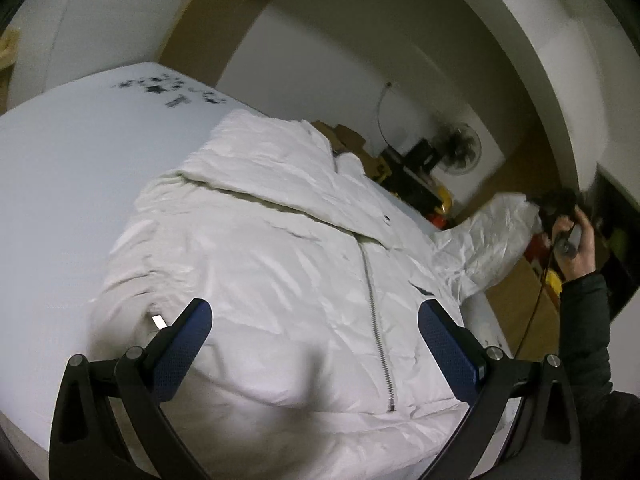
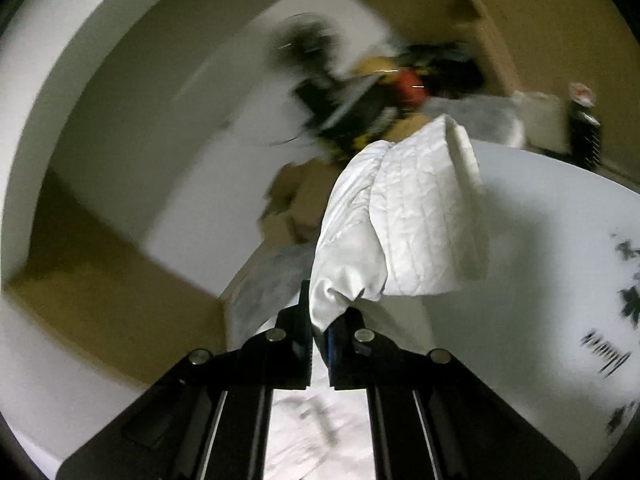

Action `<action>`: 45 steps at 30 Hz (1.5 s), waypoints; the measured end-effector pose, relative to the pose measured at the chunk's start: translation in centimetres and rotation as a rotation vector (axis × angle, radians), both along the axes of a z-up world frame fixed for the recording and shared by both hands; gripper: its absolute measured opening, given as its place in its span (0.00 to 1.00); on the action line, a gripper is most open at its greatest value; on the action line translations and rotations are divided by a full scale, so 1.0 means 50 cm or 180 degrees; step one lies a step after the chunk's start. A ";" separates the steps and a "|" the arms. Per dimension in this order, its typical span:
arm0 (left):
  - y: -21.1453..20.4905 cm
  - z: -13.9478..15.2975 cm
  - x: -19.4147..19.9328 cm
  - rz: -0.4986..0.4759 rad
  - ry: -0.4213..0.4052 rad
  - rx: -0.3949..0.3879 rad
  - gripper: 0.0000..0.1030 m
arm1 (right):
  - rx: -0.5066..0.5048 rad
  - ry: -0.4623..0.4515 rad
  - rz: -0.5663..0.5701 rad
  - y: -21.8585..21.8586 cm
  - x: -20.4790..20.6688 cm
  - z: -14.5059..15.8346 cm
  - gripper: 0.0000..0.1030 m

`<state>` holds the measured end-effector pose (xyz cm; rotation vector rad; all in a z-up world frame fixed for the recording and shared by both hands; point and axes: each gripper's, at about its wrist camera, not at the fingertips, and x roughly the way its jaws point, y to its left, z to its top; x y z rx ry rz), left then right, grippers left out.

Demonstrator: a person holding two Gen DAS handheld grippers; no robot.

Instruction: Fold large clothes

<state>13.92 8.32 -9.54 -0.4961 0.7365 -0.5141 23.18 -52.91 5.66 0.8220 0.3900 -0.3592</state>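
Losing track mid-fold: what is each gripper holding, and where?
Right gripper pinches the white jacket's sleeve near its cuff end. Left gripper is open, holding nothing.

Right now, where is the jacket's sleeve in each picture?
Left wrist view: the sleeve stretches to the right, off the white table, toward the hand.
Right wrist view: the sleeve hangs in the middle, pinched by the right gripper.
Shared landmark: the fan.

We see a white quilted jacket [image 1: 280,240] w/ silver zip [image 1: 376,320] on a pale table [image 1: 72,184] w/ black print. Our left gripper [image 1: 314,336]: black, blue pads. Sleeve [image 1: 588,320] dark; fan [image 1: 460,148] black; boxes [image 2: 532,20] tan.
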 end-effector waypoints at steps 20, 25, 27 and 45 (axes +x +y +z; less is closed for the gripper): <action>0.248 -0.044 -0.068 0.0724 0.0058 -0.0138 1.00 | -0.0417 0.1558 0.1109 0.610 0.344 -0.483 0.24; 0.234 -0.047 -0.067 0.0656 0.0095 -0.0151 1.00 | 0.0049 0.0989 0.1500 0.603 0.290 -0.382 0.77; 0.219 -0.042 -0.062 0.0636 0.0085 -0.0118 1.00 | 0.0072 0.0456 0.1354 0.572 0.249 -0.324 0.72; 0.016 0.151 0.121 -0.0238 0.0187 -0.0087 1.00 | -0.0072 0.0595 0.1379 0.242 -0.045 -0.275 0.82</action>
